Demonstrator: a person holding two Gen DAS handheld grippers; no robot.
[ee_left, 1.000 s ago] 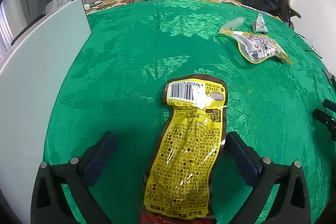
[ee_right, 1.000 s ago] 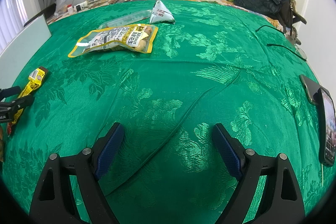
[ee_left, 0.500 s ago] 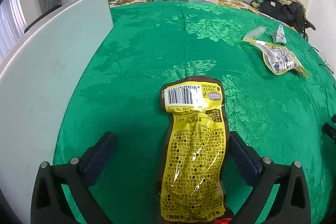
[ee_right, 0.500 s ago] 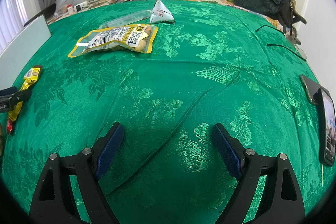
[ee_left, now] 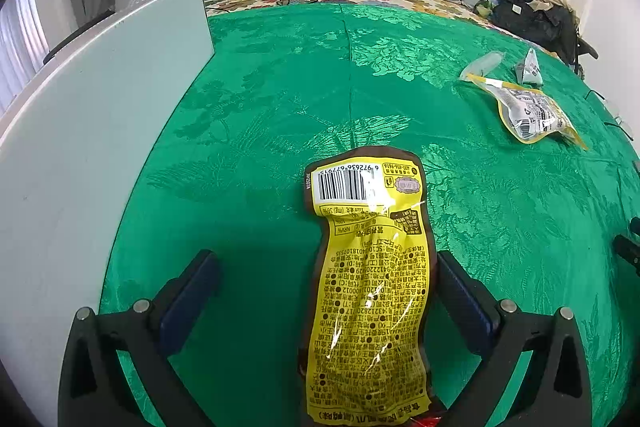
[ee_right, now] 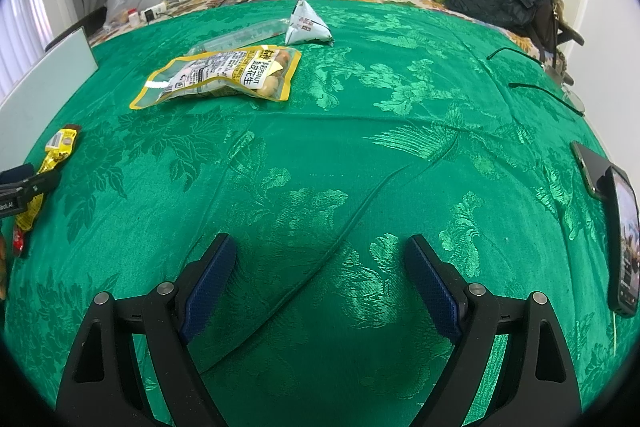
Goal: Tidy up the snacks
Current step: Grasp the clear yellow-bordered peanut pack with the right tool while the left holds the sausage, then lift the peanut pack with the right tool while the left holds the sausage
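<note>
Just in front of the left gripper (ee_left: pixel 326 287), the yellow snack packet (ee_left: pixel 368 291) is lying lengthwise between the wide-apart fingers, barcode end pointing away. The right pad looks to be touching or nearly touching the packet's edge; the left pad is standing well clear, so nothing is clamping it. I cannot tell whether the packet is resting flat on the green bedspread (ee_left: pixel 280 99) or hanging just above it. Over the last second the white board (ee_left: pixel 92 131) has been swinging in to fill the side left of the packet, and the packet has been drifting closer to it; I judge the packet is being taken toward that board, perhaps as the gathering spot.

Beyond the packet and off to its right, the peanut bag (ee_left: pixel 528 111), a clear tube-like wrapper (ee_left: pixel 480 65) and a small triangular pouch (ee_left: pixel 528 69) are waiting, untouched, so most of the sorting is still ahead.

The right gripper (ee_right: pixel 320 275) is hovering over bare cloth, fingers spread and empty, unmoved. Its camera is showing what the left one misses: the packet from the side, far left, plus a phone (ee_right: pixel 622 243) and cables (ee_right: pixel 540 89) far to the packet's right.
</note>
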